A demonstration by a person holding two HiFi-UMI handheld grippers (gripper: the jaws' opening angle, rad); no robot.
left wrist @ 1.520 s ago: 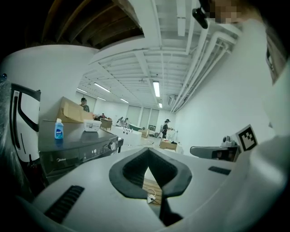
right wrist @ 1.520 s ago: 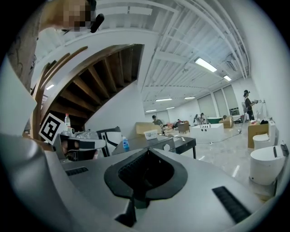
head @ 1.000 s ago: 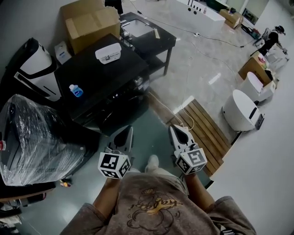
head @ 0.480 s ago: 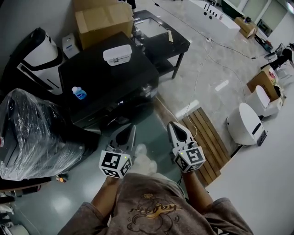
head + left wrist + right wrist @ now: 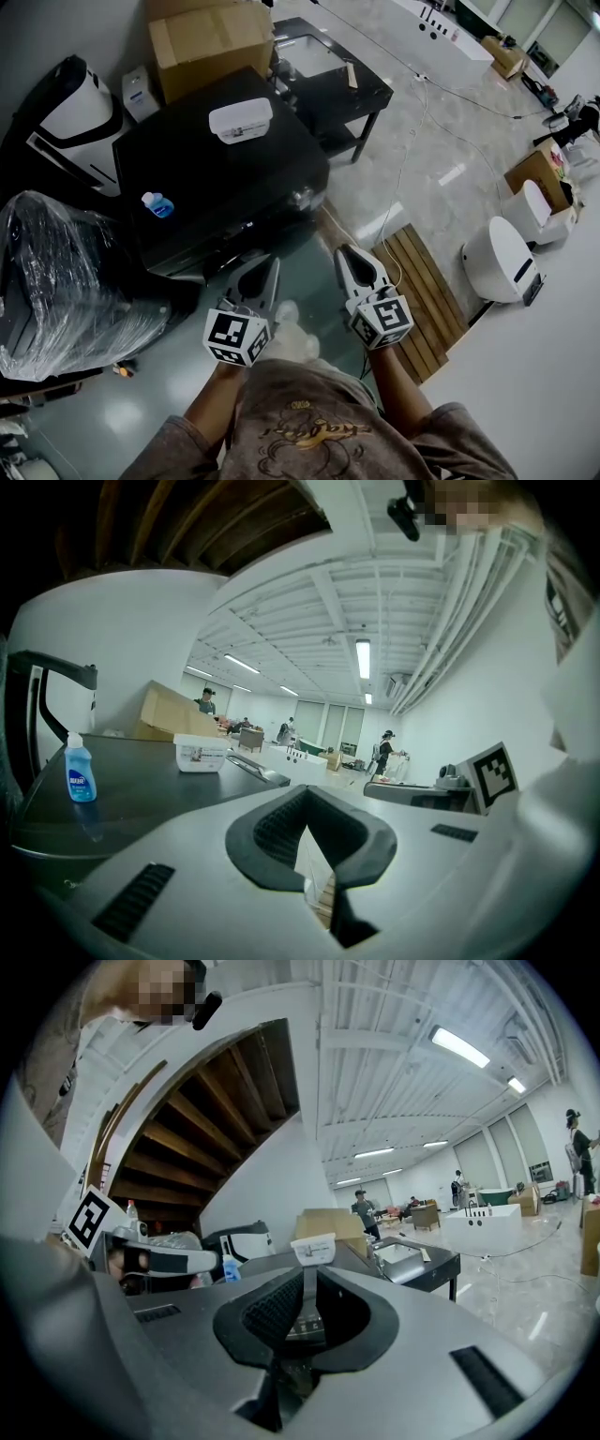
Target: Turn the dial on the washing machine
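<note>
A black washing machine (image 5: 216,178) stands ahead on the left, and a shiny dial (image 5: 302,199) shows at its front right corner. A blue bottle (image 5: 157,203) and a white container (image 5: 241,120) rest on its top. My left gripper (image 5: 269,269) is shut and empty, a short way in front of the machine. My right gripper (image 5: 344,255) is shut and empty too, below and to the right of the dial. In the left gripper view the left gripper (image 5: 305,803) looks past the machine's top (image 5: 141,785). In the right gripper view the right gripper (image 5: 307,1283) points at the machine's front.
Behind the machine sit a cardboard box (image 5: 211,37) and a black low table (image 5: 328,80). A plastic-wrapped bundle (image 5: 66,281) and a white appliance (image 5: 70,108) stand to the left. A wooden slat mat (image 5: 427,281) and a white round fixture (image 5: 497,258) lie to the right.
Both grippers have moved forward together toward the washing machine, which now lies closer to their tips. Both stay shut and empty.
</note>
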